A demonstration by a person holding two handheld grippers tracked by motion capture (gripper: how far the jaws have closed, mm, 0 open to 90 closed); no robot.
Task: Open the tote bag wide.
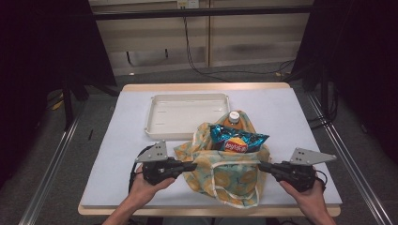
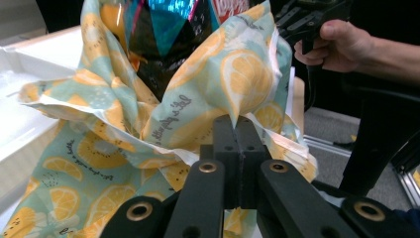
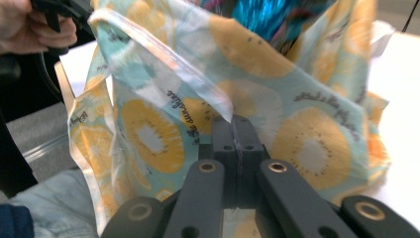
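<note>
Cloth bag (image 1: 225, 176), teal with a yellow citrus print, sits at the table's (image 1: 122, 154) near edge, a little right of centre. A blue chip packet (image 1: 237, 139) and an orange bottle (image 1: 233, 118) stand up out of its open mouth.

Left gripper (image 1: 191, 166): jaws pressed together, pinching the bag's left rim. Right gripper (image 1: 263, 166): jaws likewise closed, fabric of the right rim caught between them.

White tray (image 1: 187, 101) lies just behind the bag, toward the far edge, left of centre.
</note>
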